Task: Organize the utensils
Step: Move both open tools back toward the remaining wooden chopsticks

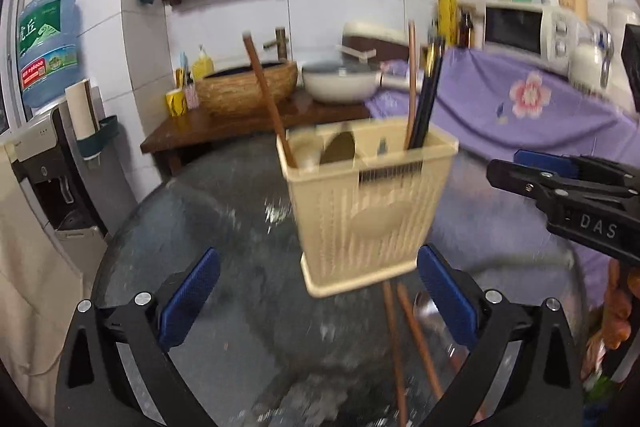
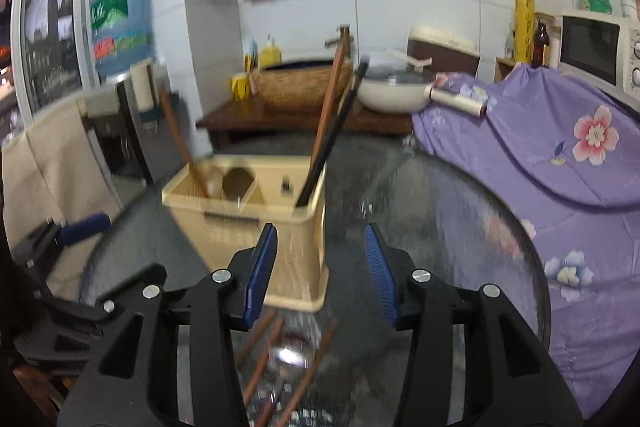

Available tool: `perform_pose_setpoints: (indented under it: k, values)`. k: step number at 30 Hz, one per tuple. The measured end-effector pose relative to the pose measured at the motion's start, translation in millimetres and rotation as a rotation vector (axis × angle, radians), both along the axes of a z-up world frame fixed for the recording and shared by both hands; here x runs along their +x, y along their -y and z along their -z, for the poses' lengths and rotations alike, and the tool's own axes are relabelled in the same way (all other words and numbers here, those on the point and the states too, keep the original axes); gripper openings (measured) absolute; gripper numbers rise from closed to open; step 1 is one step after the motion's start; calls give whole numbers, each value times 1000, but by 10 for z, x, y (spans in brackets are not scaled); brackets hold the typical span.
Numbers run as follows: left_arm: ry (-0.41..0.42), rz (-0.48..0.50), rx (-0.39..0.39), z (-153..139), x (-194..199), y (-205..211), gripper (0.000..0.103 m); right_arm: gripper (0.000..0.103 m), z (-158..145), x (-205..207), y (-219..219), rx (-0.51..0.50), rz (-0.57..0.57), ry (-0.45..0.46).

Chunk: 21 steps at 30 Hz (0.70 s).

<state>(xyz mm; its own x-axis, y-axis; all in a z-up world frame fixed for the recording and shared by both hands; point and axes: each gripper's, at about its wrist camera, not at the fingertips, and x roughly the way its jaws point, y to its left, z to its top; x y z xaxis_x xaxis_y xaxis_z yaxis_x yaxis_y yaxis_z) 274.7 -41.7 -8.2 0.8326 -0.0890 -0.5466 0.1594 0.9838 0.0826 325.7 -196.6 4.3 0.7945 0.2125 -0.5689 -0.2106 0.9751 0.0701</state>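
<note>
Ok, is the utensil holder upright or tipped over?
Upright: the beige utensil holder stands on its base on the glass table, opening upward, with chopsticks sticking up out of it.
</note>
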Motion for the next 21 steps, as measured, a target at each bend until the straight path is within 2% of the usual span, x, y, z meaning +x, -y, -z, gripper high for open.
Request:
perform_pose_setpoints:
  k: [4, 9, 16, 21]
  values:
    - [-103, -13, 81, 344, -98, 10, 97, 46, 473, -150, -50, -49, 10, -115]
    - [-176, 20, 47, 581, -185, 5, 96, 46, 960, -255, -111, -13, 2, -261]
    - [-232, 49, 67, 758, -212, 139, 75, 39, 1128, -323, -182, -24, 38, -302]
    - [-276, 65, 55, 853, -200, 184, 70, 36, 1185, -307, -207, -36, 55, -321]
